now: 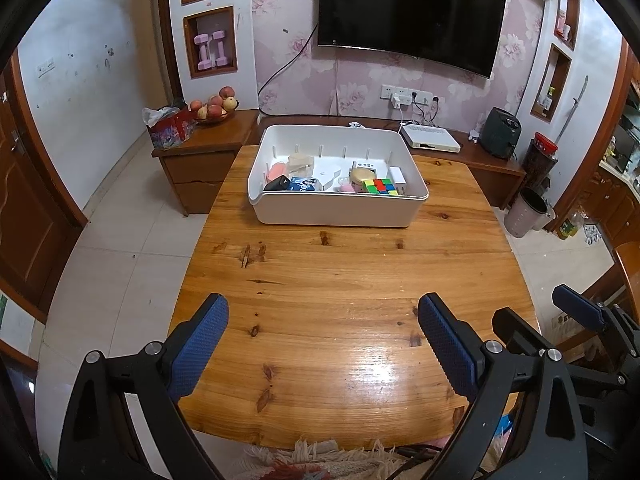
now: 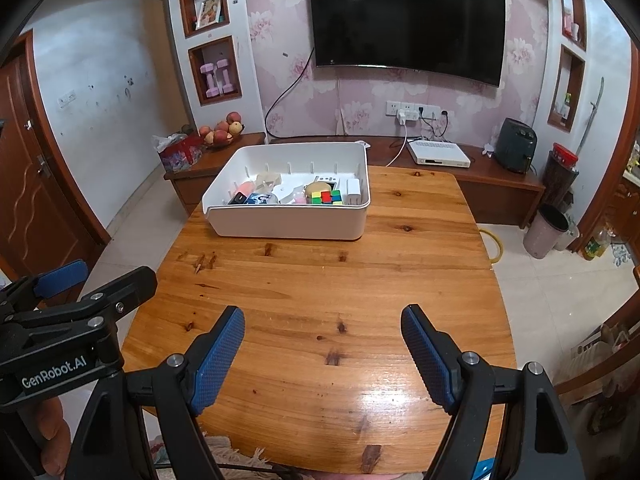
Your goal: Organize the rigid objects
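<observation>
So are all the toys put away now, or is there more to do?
It looks nearly done. The colour cube, the white plug and other small things already lie in the white bin. Both the left gripper and right gripper are open, holding nothing. No loose things show on the wooden table.

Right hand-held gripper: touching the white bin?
Apart. The right wrist view shows the right hand-held gripper open over bare table, well short of the white bin.
</observation>
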Action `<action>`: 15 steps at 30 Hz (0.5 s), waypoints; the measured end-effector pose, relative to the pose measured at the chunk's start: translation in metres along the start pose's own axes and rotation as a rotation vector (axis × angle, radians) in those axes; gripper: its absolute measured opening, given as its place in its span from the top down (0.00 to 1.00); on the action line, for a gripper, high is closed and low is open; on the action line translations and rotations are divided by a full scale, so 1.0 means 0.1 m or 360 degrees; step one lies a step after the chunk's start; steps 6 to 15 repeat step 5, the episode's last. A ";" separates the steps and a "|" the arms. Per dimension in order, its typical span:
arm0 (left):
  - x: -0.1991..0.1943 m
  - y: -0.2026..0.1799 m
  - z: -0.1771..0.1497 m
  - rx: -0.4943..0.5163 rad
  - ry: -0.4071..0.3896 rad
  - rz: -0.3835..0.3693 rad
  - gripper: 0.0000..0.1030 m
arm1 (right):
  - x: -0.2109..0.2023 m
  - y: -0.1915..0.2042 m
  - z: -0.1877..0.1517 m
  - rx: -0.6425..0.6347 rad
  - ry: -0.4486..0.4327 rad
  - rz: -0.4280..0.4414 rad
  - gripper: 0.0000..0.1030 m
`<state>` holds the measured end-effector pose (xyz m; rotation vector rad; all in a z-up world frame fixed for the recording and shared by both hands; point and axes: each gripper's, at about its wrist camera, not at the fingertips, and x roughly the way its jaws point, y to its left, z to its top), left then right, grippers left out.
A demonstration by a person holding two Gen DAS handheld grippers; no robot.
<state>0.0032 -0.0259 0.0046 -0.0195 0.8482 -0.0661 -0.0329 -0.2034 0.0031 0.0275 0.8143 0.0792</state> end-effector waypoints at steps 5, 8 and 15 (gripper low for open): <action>0.00 -0.01 0.00 -0.0001 0.0001 0.0000 0.06 | 0.01 -0.01 0.00 0.0001 0.0003 0.0002 0.21; 0.00 -0.01 0.00 -0.0001 0.0001 0.0000 0.06 | 0.01 -0.01 0.00 0.0001 0.0003 0.0002 0.21; 0.00 -0.01 0.00 -0.0001 0.0001 0.0000 0.06 | 0.01 -0.01 0.00 0.0001 0.0003 0.0002 0.21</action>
